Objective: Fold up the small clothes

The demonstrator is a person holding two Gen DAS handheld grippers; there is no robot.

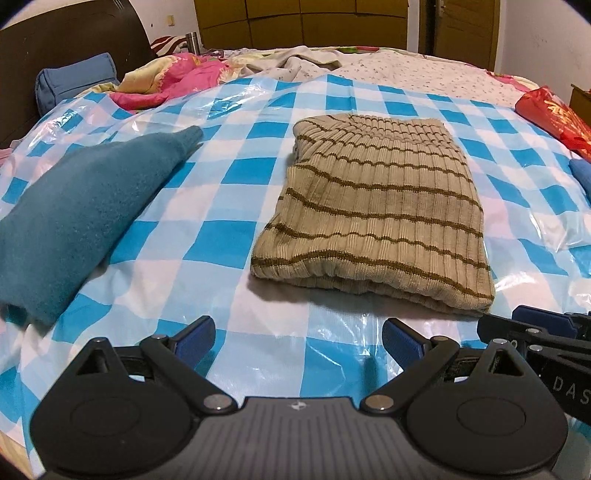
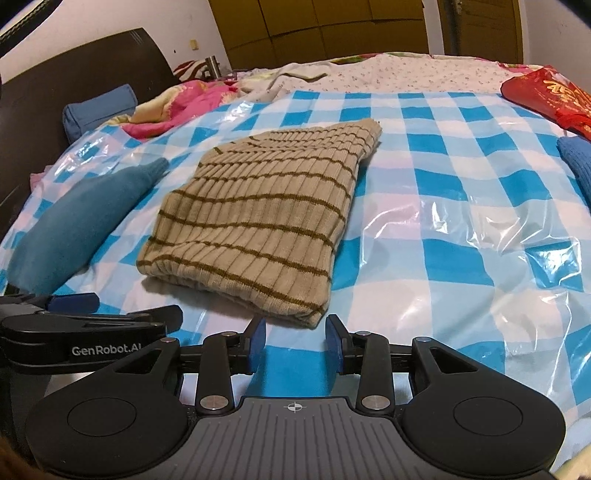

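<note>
Left-wrist and right-wrist views of a bed covered by a blue-and-white checked plastic sheet [image 1: 229, 173]. The folded beige striped sweater [image 1: 373, 218] lies flat on the sheet, centre-right in the left-wrist frame and centre-left in the right-wrist frame [image 2: 255, 225], its thick folded edge toward the cameras. The left gripper [image 1: 299, 341], at the bottom centre of its own frame, has its blue-padded fingers [image 1: 197, 338] spread wide with only the sheet between them; it holds nothing and sits just short of the sweater's near edge. The right gripper [image 2: 295, 345], at the bottom centre of its frame, has its fingers [image 2: 256, 343] about half apart, one on each side of the sweater's near corner; the pads do not press on the knit, and whether they touch it cannot be told. A teal garment [image 1: 74, 218] lies at the left of both frames, apart from the sweater. A blue knit item [image 2: 576, 166] and a red bag [image 2: 546, 96] sit at the right edge. At the upper left are a blue pillow [image 1: 77, 79], pink bedding [image 1: 166, 81] and a dark headboard [image 1: 70, 33].
</note>
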